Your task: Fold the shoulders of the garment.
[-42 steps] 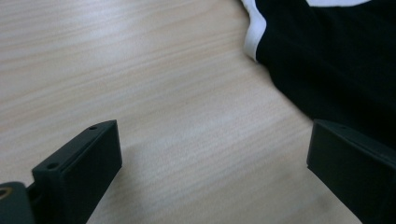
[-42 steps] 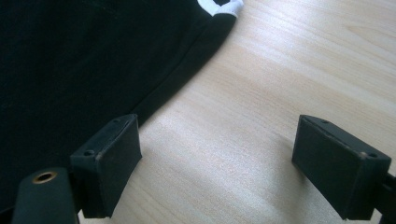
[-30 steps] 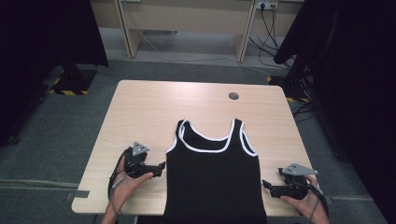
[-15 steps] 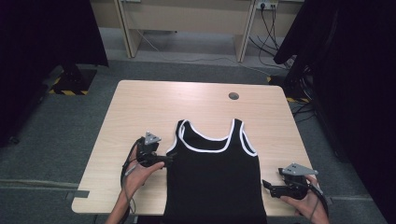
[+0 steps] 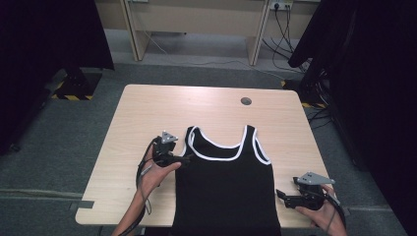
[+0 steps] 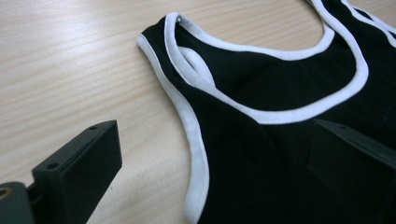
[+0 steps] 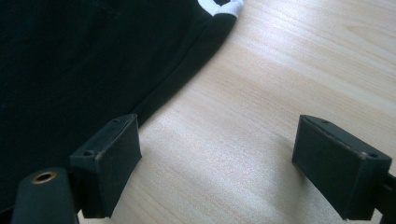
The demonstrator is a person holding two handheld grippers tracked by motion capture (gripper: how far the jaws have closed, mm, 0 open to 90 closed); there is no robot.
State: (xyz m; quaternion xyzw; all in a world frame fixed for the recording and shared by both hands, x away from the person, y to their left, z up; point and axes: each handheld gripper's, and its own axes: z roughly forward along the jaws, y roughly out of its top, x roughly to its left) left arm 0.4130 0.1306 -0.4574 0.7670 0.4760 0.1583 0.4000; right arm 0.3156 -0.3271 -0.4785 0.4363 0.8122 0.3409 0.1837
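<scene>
A black tank top (image 5: 226, 182) with white trim lies flat on the wooden table (image 5: 147, 113), its hem reaching the near edge. My left gripper (image 5: 185, 158) is at the top's left armhole, open. In the left gripper view the white armhole trim (image 6: 196, 154) runs between the wide jaws of the left gripper (image 6: 217, 163), one jaw over bare wood, the other over black fabric (image 6: 280, 93). My right gripper (image 5: 281, 195) rests open just right of the top's lower side. In the right gripper view the right gripper (image 7: 224, 163) frames bare wood, with the top's side edge (image 7: 187, 70) beside one jaw.
A round cable hole (image 5: 246, 101) sits near the table's far edge. Bare wood spreads to the left and behind the top. Beyond the table stand a light wooden desk (image 5: 196, 19), floor cables (image 5: 305, 73) and dark curtains (image 5: 373, 73) on both sides.
My left gripper has moved forward and to the right, from the table's near left up to the top's left armhole. The right gripper and the top have stayed still.
</scene>
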